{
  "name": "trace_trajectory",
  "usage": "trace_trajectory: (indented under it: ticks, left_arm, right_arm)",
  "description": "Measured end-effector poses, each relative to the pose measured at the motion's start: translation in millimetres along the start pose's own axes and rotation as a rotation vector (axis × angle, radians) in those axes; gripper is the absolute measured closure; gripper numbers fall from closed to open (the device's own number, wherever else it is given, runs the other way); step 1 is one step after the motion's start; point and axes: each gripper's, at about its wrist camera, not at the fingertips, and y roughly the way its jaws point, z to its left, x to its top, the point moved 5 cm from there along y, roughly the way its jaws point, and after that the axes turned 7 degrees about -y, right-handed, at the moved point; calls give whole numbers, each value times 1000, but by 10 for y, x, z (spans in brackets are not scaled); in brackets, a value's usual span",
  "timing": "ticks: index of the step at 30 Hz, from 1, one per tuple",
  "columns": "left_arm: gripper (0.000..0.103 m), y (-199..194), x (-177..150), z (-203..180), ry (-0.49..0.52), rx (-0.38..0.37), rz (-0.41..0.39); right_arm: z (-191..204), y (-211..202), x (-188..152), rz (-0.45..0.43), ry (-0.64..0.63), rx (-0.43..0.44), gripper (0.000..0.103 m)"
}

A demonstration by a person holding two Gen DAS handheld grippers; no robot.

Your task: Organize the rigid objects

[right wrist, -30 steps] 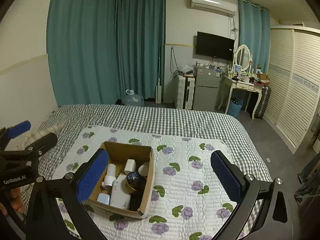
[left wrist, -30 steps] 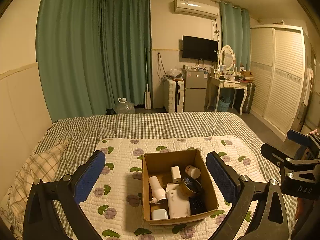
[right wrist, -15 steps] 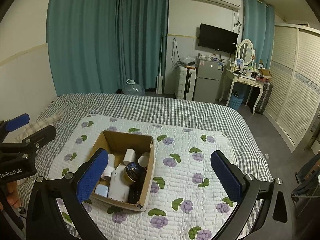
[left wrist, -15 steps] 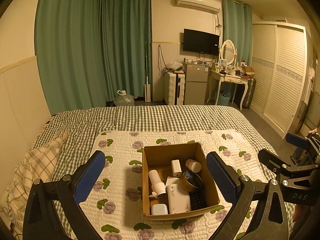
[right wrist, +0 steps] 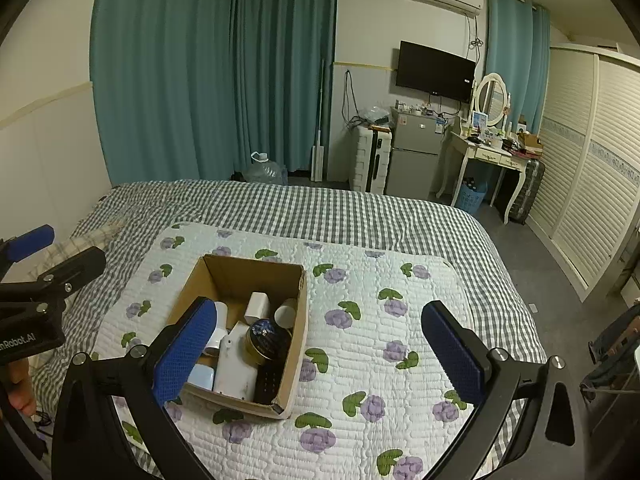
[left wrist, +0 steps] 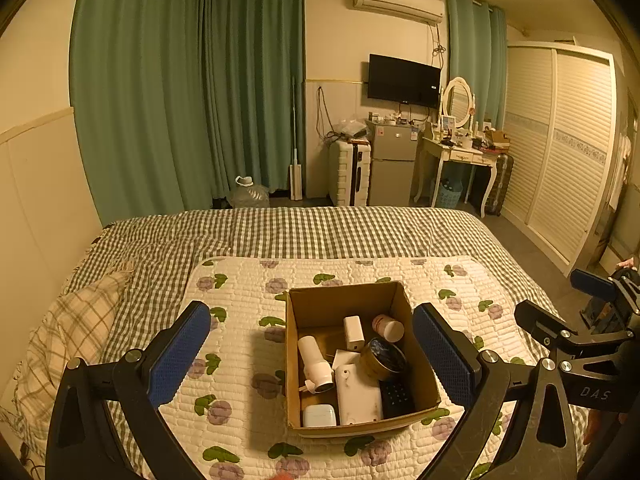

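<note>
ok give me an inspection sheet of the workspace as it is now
surface: floral quilt spread on a checked bed cover.
job's things: open box on the quilt, holding a white bottle, adapter, round tin, white device, dark remote, pale case and small jar.
clutter: plaid pillow at the bed's left edge.
grippers: left gripper open, empty, framing the box; right gripper open, empty, over the quilt.
cables: wires on the wall by the TV.
surroundings: curtains, fridge, dressing table, wardrobe.
</note>
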Motion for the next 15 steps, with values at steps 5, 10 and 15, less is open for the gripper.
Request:
trace_trajectory:
  ticks: [5,10,15]
  left_arm:
    - [0,16,-17,-10,-1,-7,14]
    - [0,40,-32,6,-1,-6,24]
    - [0,67,-43,34,-14,-2,45]
  right_arm:
    - [-7,20,-16,5,4,-5,0]
    - [-12,47,-25,13,6,-3,0]
    - [-19,65,-31,18,3,-7,0]
